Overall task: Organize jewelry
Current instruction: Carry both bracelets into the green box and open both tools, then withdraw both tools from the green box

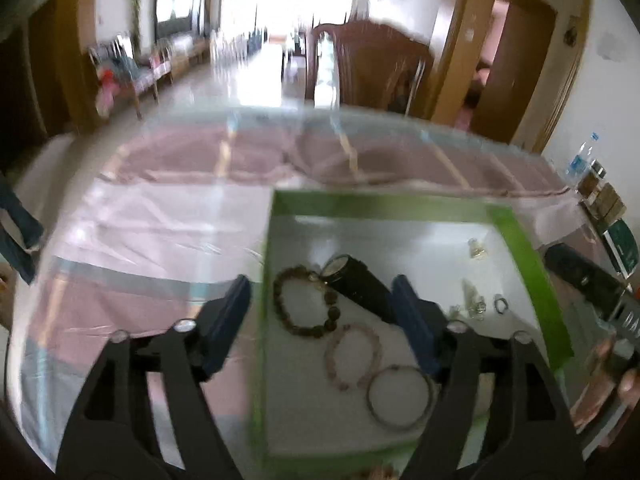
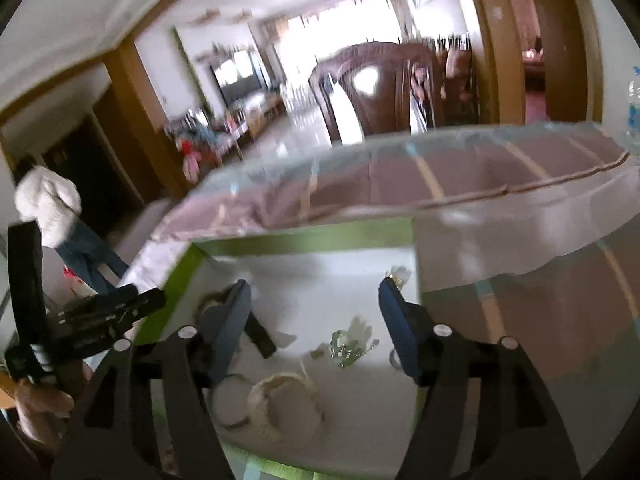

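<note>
Lying between spread fingers (image 1: 412, 320) — brown bead bracelet (image 1: 306, 300)

Left gripper (image 1: 320, 300): jaws spread wide, nothing between the pads, angled downward.
Right gripper (image 2: 314, 298): jaws wide apart, empty, tilted downward.
Hand (image 1: 630, 388): fingers wrapped around the right gripper's handle.

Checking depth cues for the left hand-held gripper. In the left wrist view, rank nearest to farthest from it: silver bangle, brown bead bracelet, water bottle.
1. Silver bangle: nearest, low in the green-rimmed tray, by the right finger of the left hand-held gripper.
2. Brown bead bracelet: farther in, between the fingers.
3. Water bottle: farthest, at the table's far right.
</note>
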Demonstrator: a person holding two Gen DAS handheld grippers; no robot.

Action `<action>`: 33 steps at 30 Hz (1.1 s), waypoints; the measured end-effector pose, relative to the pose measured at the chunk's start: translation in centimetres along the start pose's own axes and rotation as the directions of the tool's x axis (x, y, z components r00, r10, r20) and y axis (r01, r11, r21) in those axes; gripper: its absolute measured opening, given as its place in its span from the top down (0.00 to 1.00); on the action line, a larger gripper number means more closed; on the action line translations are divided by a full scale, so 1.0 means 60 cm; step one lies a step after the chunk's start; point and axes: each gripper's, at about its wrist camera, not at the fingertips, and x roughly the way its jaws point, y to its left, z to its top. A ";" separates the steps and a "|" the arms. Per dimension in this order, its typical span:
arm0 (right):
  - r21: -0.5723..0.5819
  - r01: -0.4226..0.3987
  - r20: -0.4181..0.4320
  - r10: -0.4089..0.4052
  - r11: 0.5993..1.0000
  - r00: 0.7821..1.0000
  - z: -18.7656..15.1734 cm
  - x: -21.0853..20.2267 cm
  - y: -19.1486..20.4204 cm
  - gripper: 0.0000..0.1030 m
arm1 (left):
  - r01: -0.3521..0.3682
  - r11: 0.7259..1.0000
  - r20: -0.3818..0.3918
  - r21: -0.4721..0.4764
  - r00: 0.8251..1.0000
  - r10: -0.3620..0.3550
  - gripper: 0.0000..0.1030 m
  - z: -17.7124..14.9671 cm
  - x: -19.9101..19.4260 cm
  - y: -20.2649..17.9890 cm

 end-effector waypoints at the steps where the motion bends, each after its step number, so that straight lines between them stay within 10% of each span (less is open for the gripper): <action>1: -0.004 -0.011 0.043 0.011 1.000 0.999 -0.007 -0.038 0.002 0.26 | 0.017 1.000 0.071 0.010 0.997 -0.018 0.16 -0.014 -0.050 -0.002; 6: -0.053 -0.051 0.183 0.060 0.997 0.981 -0.082 -0.225 0.026 0.09 | 0.038 0.998 0.279 0.041 0.959 -0.049 0.04 -0.115 -0.243 -0.002; 10: -0.074 -0.027 0.215 0.043 0.997 0.976 -0.174 -0.319 0.047 0.08 | 0.017 0.998 0.279 0.058 0.960 -0.033 0.04 -0.227 -0.331 -0.005; 19: -0.088 0.040 0.186 -0.023 0.995 0.982 -0.326 -0.390 0.091 0.08 | 0.041 0.998 0.238 0.046 0.970 -0.051 0.04 -0.384 -0.380 -0.048; 33: -0.090 0.039 0.174 -0.023 0.995 0.985 -0.371 -0.416 0.088 0.08 | 0.045 0.996 0.224 0.072 0.973 -0.060 0.04 -0.413 -0.392 -0.083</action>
